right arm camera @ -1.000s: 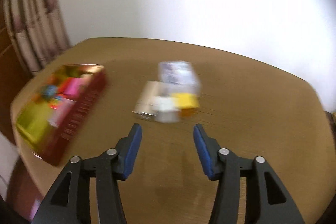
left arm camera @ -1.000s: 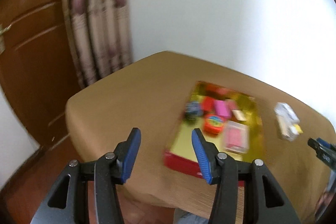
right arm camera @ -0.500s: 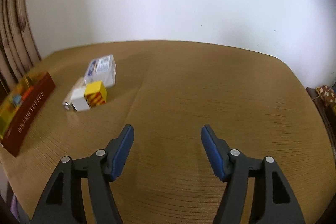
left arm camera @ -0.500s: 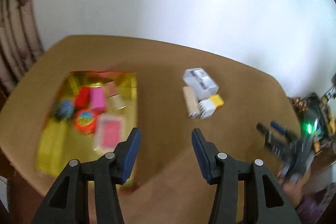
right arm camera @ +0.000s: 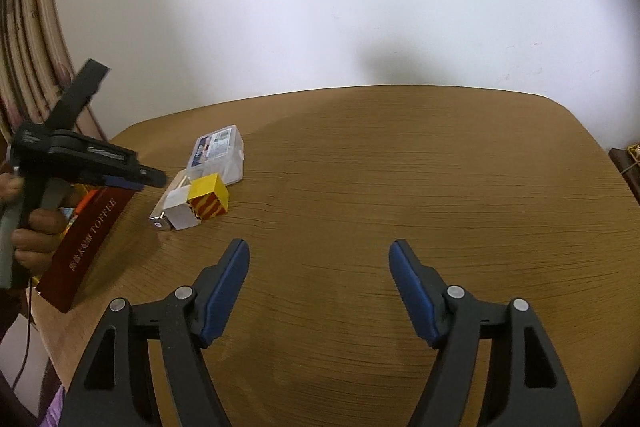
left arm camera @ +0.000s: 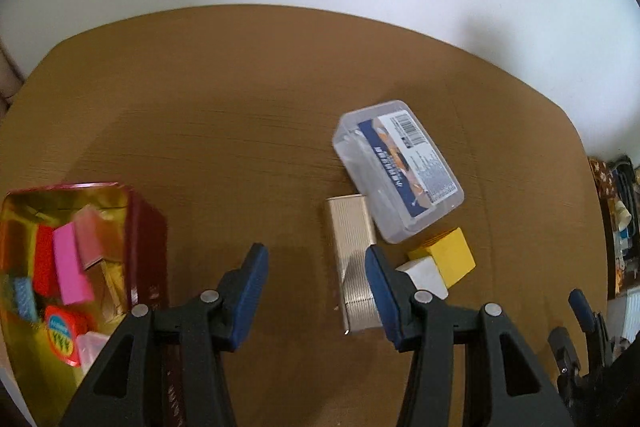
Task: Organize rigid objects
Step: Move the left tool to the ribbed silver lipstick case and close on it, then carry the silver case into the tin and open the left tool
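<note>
A clear plastic case (left arm camera: 398,169) with a printed label, a flat silver metal box (left arm camera: 354,261), a yellow cube (left arm camera: 446,261) and a white cube (left arm camera: 424,277) lie bunched together on the brown table. They also show in the right wrist view: case (right arm camera: 218,153), yellow cube (right arm camera: 209,201), white cube (right arm camera: 180,213). A red toffee tin (left arm camera: 146,239) with a gold inside holds several coloured pieces at the left. My left gripper (left arm camera: 316,267) is open, above the table just left of the silver box. My right gripper (right arm camera: 320,263) is open and empty over bare table.
The tin's red side (right arm camera: 90,239) faces the right wrist view, with the left gripper's body (right arm camera: 80,163) and a hand above it. A white wall stands behind the table (right arm camera: 440,187). A curtain (right arm camera: 28,39) hangs at the left. Clutter sits beyond the table's right edge (left arm camera: 618,211).
My left gripper has swung right from the tin toward the bunched objects and come closer to them. My right gripper has opened wider and turned right, away from the objects.
</note>
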`<state>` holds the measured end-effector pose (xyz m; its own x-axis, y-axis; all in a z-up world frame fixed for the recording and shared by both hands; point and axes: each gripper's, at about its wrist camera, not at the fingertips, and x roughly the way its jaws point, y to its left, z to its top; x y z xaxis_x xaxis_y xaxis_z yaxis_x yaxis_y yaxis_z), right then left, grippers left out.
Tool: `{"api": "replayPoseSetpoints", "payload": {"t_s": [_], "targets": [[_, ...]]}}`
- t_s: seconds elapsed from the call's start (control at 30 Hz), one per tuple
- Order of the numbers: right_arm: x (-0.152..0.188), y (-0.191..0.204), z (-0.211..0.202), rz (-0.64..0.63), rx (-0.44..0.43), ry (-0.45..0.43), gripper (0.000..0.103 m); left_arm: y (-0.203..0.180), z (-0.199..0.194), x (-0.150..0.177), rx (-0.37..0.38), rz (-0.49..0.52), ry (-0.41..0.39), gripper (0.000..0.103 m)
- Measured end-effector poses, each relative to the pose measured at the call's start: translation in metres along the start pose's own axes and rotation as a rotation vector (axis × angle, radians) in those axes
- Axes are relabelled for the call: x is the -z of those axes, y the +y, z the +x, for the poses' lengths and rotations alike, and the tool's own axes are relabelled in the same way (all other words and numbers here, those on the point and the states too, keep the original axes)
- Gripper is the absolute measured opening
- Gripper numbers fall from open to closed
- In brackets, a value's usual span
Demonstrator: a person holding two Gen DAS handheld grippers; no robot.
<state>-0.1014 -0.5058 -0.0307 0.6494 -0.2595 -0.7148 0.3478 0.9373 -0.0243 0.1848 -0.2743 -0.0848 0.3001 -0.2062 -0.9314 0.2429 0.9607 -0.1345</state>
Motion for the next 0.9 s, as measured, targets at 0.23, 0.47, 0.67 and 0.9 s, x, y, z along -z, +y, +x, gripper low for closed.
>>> {"api": "replayPoseSetpoints", "payload": {"t_s": [0.23,0.47,0.67,0.9], "targets": [[0.002,-0.004,0.001,0.008,-0.035,-0.003,0.071,-0.015,0.015,-0.013,-0.047,0.034,0.016,0.052],[0.003,-0.005,0.004,0.012,-0.055,0.002,0.074,-0.019,0.034,-0.017,-0.074,0.034,0.053,0.052],[0.004,-0.006,0.004,0.022,-0.062,0.008,0.078,-0.016,0.031,-0.007,-0.102,0.024,-0.015,0.029],[0.003,-0.008,0.006,0.030,-0.060,0.016,0.078,-0.008,0.018,0.015,-0.075,0.013,-0.055,0.029]]}}
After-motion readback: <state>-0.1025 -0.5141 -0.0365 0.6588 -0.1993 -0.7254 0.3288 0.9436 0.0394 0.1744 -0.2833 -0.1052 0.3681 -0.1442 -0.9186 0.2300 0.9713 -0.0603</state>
